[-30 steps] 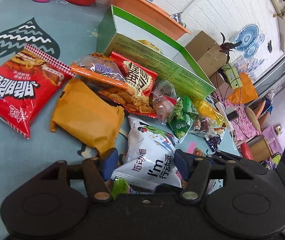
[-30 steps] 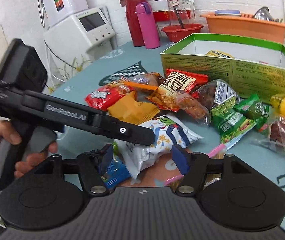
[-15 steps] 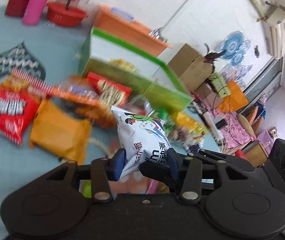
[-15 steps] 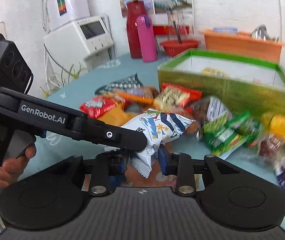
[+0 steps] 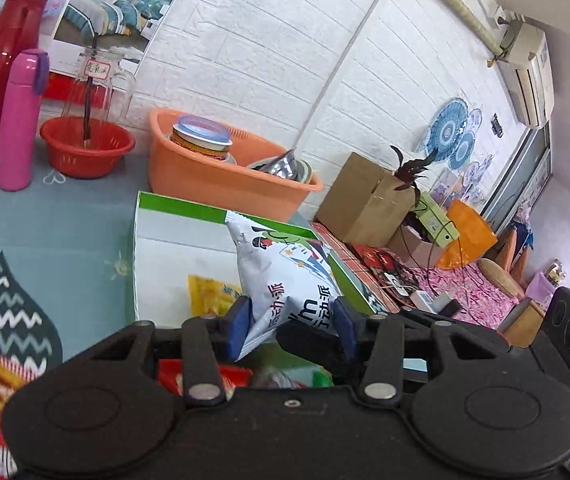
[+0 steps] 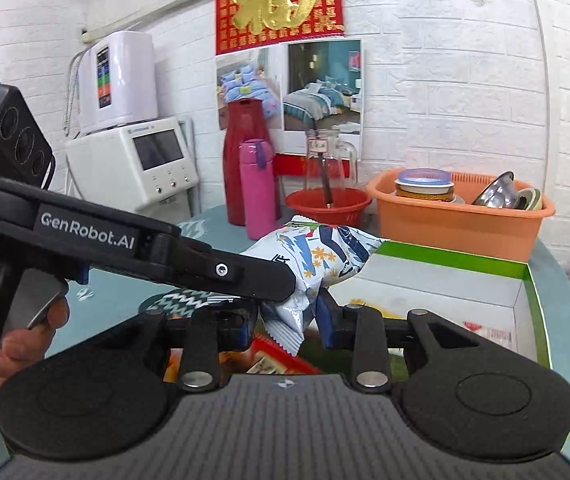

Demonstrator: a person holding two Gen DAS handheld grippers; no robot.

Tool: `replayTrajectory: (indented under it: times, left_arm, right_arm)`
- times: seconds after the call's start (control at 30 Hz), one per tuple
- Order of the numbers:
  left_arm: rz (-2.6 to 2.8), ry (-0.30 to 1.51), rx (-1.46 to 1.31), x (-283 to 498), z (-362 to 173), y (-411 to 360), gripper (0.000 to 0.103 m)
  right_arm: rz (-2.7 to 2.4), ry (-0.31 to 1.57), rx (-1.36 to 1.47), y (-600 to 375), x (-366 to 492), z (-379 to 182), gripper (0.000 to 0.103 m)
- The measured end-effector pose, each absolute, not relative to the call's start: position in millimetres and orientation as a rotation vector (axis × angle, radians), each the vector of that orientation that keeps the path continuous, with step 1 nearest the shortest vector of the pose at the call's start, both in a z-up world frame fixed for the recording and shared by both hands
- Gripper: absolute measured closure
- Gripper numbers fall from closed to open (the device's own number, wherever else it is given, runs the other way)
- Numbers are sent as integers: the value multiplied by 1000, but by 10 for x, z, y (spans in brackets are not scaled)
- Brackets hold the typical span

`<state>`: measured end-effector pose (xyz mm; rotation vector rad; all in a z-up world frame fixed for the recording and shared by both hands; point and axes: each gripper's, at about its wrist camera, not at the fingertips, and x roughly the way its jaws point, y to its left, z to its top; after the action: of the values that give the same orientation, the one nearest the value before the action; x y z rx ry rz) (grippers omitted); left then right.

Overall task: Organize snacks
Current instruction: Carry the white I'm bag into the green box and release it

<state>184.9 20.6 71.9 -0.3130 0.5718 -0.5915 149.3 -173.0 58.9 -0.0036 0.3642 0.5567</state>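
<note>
Holding the white snack bag (image 5: 285,276) in both grippers (image 5: 290,322) (image 6: 287,322), jaws clamped, you keep it steady above the green box (image 6: 485,280), center frame.

Glossy foil snack bag (image 5: 285,276), matt cardboard box (image 5: 165,256), shiny plastic basin (image 5: 213,176)

White snack bag (image 5: 285,280) between hand-held gripper (image 5: 291,320) pads

The left gripper (image 5: 291,320) and right gripper (image 6: 287,322), low centre of their frames, clamp one white snack bag (image 5: 285,276); a hand (image 6: 9,332) grips the left handle at lower left.
</note>
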Motion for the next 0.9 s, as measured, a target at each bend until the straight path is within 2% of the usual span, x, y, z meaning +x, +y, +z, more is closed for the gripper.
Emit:
replayTrajectory:
  times: [0.37, 0.4, 0.43, 0.47, 0.5, 0.53, 0.63, 0.9]
  left_arm:
    - [-561, 625, -308, 2438, 475, 250, 26]
    - [-546, 629, -301, 2469, 454, 249, 16]
    - [-531, 634, -292, 2488, 435, 246, 0]
    - [-513, 635, -286, 2482, 414, 255, 0]
    - [-484, 631, -286, 2454, 403, 278, 0]
    - [-461, 625, -288, 2408, 406, 303, 0]
    - [-476, 606, -290, 2221, 499, 391, 0]
    - [-449, 575, -234, 1379, 861, 411, 0]
  right_arm:
    - [549, 413, 22, -1699, 2052, 364, 48]
    - [547, 418, 21, -1687, 2076, 336, 44]
    - [549, 422, 15, -1667, 2096, 308, 44]
    - [545, 422, -1, -1642, 2105, 281, 29]
    - [533, 422, -28, -1617, 2109, 258, 5]
    - [512, 418, -58, -1605, 2085, 243, 0]
    - [480, 386, -131, -1655, 1915, 265, 0]
    - [464, 316, -79, -1933, 1104, 759, 0]
